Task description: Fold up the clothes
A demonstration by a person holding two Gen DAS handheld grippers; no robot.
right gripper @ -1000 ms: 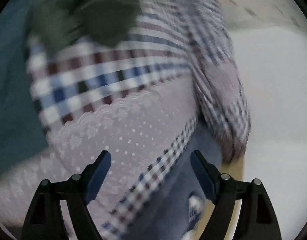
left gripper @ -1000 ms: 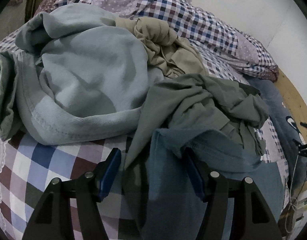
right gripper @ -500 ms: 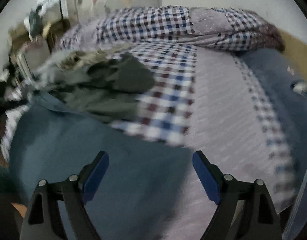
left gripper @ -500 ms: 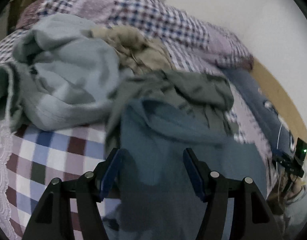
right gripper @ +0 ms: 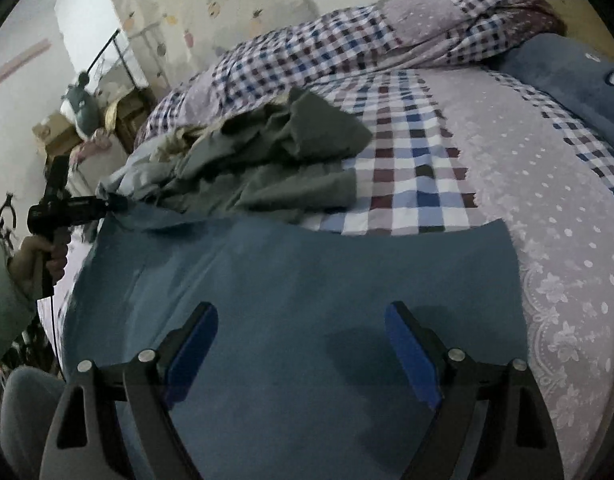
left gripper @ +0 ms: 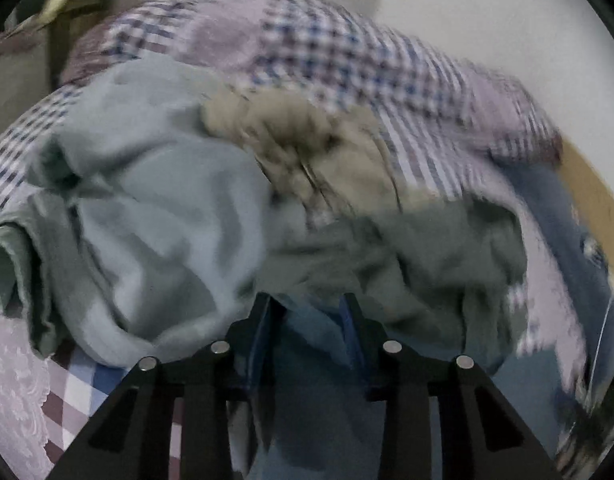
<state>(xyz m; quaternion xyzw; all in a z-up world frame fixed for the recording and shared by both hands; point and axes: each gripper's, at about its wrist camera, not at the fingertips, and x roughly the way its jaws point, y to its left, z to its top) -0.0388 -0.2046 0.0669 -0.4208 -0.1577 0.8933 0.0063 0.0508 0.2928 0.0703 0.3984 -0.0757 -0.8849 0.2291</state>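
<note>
Left claw [left gripper: 307, 308] pinching blue garment [right gripper: 307, 300] edge, right claw [right gripper: 301, 328] spread wide, hovering above it

Four garments — one blue [right gripper: 299, 304], one olive [right gripper: 283, 160], one pale grey [left gripper: 147, 208], one tan [left gripper: 307, 148].

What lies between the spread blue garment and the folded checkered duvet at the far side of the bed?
Right wrist view: a rumpled olive-grey garment and bare checkered sheet separate the blue garment from the duvet.
</note>
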